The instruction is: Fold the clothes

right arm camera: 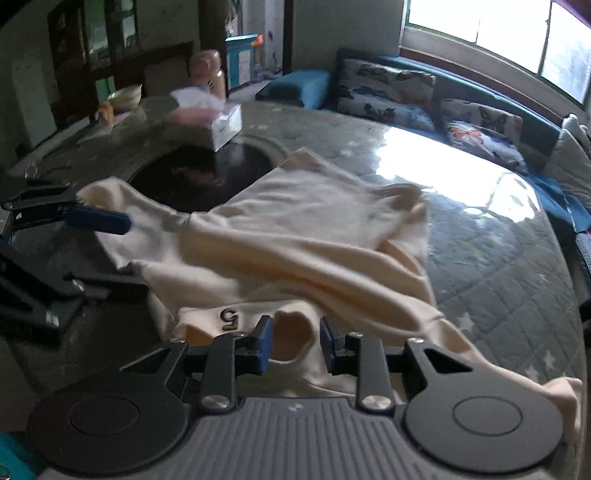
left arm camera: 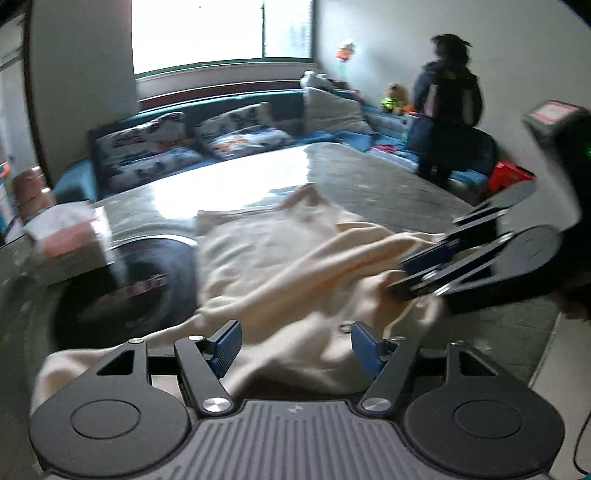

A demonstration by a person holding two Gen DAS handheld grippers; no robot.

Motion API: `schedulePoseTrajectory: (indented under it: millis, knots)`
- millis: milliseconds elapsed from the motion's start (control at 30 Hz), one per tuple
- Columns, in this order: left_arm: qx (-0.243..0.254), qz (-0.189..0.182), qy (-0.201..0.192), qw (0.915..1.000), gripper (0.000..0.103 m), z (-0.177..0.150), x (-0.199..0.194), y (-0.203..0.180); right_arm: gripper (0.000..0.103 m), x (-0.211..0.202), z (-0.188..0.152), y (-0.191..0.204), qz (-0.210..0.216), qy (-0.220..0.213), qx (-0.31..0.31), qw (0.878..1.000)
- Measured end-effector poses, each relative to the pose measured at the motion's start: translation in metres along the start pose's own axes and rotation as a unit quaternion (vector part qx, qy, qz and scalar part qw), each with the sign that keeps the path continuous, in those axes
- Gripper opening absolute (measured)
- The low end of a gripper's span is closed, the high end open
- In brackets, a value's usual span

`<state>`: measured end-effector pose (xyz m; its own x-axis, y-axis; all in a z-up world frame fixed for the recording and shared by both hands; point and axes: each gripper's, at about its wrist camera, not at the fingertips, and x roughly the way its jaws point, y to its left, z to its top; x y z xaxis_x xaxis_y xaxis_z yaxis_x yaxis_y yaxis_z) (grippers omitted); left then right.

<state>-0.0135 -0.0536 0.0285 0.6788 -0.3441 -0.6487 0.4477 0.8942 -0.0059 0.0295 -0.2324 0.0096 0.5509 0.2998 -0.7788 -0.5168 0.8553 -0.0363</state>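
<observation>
Left gripper (left arm camera: 295, 349): fingers spread apart over the near hem of the cream garment (left arm camera: 280, 266), cloth lying between them but not pinched. The right wrist view shows the same tool from the side (right arm camera: 107, 247), one blue pad above and one below a raised corner of the garment (right arm camera: 295, 236), with a gap between.

Right gripper (right arm camera: 297, 345): fingers apart, straddling a near fold beside a small dark mark on the cloth. The left wrist view alone shows it entering from the right (left arm camera: 417, 269) with its blue pads against a sleeve ridge; grip there cannot be told.

Surface: quilted grey table cover (right arm camera: 498, 258), glossy with window glare; dark round inset (right arm camera: 199, 177) ahead-left of the garment; tissue box (right arm camera: 221, 125) beyond it.

Room: blue sofa (left arm camera: 236, 107) with patterned cushions under a window (left arm camera: 221, 29); a standing person (left arm camera: 447, 103), seen only from the left wrist.
</observation>
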Motion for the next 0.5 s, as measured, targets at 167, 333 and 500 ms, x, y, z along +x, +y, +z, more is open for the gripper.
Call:
schedulePoseTrajectory:
  millis: [167,333,500]
  knots:
    - [0.004,-0.035,0.012,0.9993,0.069,0.0,0.013,-0.008,0.021,0.013,-0.006,-0.004,-0.013,0.012,0.008,1.0]
    - [0.015,-0.045,0.021,0.9986,0.066,0.0,0.023,-0.014,0.009,0.011,-0.008,-0.012,-0.008,0.014,0.021,1.0]
    - [0.008,-0.04,0.049,0.998,0.025,-0.007,0.042,-0.013,0.003,0.004,-0.01,-0.009,-0.008,0.004,0.017,1.0]
